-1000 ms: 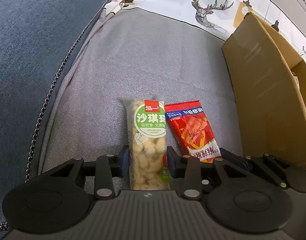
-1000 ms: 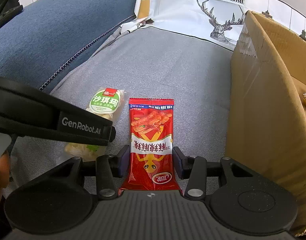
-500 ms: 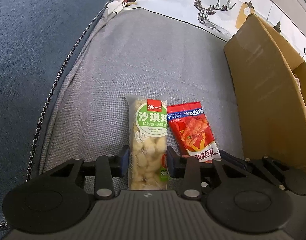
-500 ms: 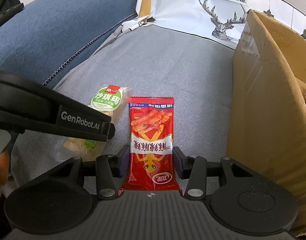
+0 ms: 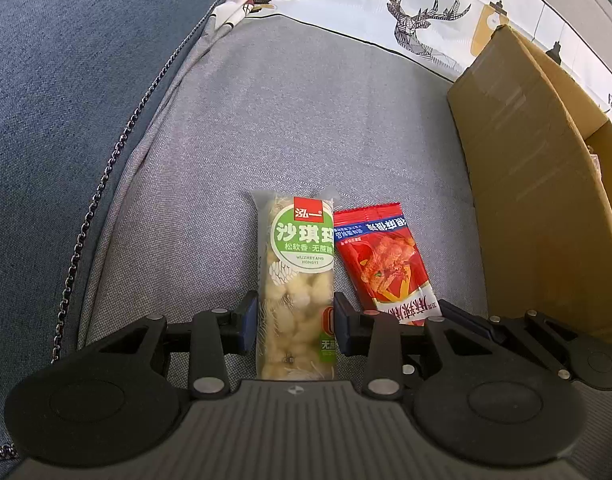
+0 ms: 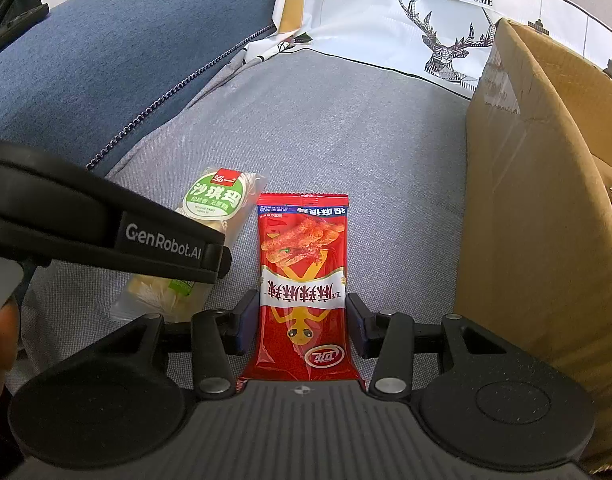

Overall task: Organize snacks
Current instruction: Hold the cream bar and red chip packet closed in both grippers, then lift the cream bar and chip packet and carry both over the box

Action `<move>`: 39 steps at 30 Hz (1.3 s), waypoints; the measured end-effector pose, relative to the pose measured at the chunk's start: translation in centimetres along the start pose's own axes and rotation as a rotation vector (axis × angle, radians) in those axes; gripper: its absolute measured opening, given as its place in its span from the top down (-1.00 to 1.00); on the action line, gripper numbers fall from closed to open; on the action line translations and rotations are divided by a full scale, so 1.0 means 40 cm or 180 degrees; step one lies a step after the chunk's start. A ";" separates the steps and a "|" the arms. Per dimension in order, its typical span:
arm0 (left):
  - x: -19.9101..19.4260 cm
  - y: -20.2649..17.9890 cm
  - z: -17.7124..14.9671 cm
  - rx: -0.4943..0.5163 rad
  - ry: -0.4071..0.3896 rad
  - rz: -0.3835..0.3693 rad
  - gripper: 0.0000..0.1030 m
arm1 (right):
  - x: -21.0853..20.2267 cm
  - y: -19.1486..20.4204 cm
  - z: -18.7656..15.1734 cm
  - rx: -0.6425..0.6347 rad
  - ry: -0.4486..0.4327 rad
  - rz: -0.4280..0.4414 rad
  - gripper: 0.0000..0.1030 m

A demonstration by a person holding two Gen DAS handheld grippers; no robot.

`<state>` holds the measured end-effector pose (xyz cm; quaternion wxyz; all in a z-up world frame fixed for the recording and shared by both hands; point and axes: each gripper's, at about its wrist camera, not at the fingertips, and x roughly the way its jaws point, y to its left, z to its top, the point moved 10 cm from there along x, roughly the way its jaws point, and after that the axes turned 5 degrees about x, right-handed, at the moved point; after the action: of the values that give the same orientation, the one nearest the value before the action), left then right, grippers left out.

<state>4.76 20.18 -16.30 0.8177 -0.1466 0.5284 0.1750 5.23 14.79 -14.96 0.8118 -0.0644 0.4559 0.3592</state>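
While clamped, left tongs (image 5: 294, 322) on green-label snack pack (image 5: 296, 280), right tongs (image 6: 302, 324) on red snack packet (image 6: 304, 280); cardboard box (image 6: 538, 220) right of both.

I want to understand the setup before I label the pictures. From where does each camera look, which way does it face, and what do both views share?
Left wrist view: sits on the left gripper, looks forward and down along its fingers at the green snack pack on the grey cushion.
Right wrist view: sits on the right gripper, looks down at the red snack pack; the left gripper and a fingertip show at left.
Shared: both packs, cushion, cardboard box, deer-print fabric.
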 end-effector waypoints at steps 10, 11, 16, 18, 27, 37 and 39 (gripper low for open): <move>0.002 0.001 0.000 0.0007 0.0002 0.0005 0.20 | 0.000 0.001 -0.001 -0.0003 0.0007 0.0009 0.07; 0.002 0.001 0.000 0.0007 0.0002 0.0004 0.20 | 0.000 0.001 0.000 -0.0002 0.0008 0.0009 0.07; 0.002 0.000 0.001 0.0009 0.0002 0.0006 0.20 | 0.000 0.002 -0.001 -0.0004 0.0011 0.0015 0.07; 0.002 0.000 0.000 0.0012 0.0001 0.0006 0.20 | 0.000 0.001 -0.001 -0.0005 0.0012 0.0016 0.07; 0.003 0.000 0.000 0.0022 0.0000 0.0009 0.20 | 0.001 0.002 -0.003 -0.0018 0.0012 0.0018 0.07; -0.016 0.001 0.010 -0.0042 -0.0094 0.0013 0.23 | -0.026 -0.008 0.017 0.0029 -0.0157 -0.0047 0.11; -0.028 0.002 0.017 -0.0067 -0.0154 0.0025 0.23 | -0.044 -0.009 0.030 0.0053 -0.0242 -0.0029 0.12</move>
<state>4.84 20.39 -15.00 0.8280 -0.1489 0.5071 0.1872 5.72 14.13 -12.98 0.8307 -0.0460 0.4273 0.3540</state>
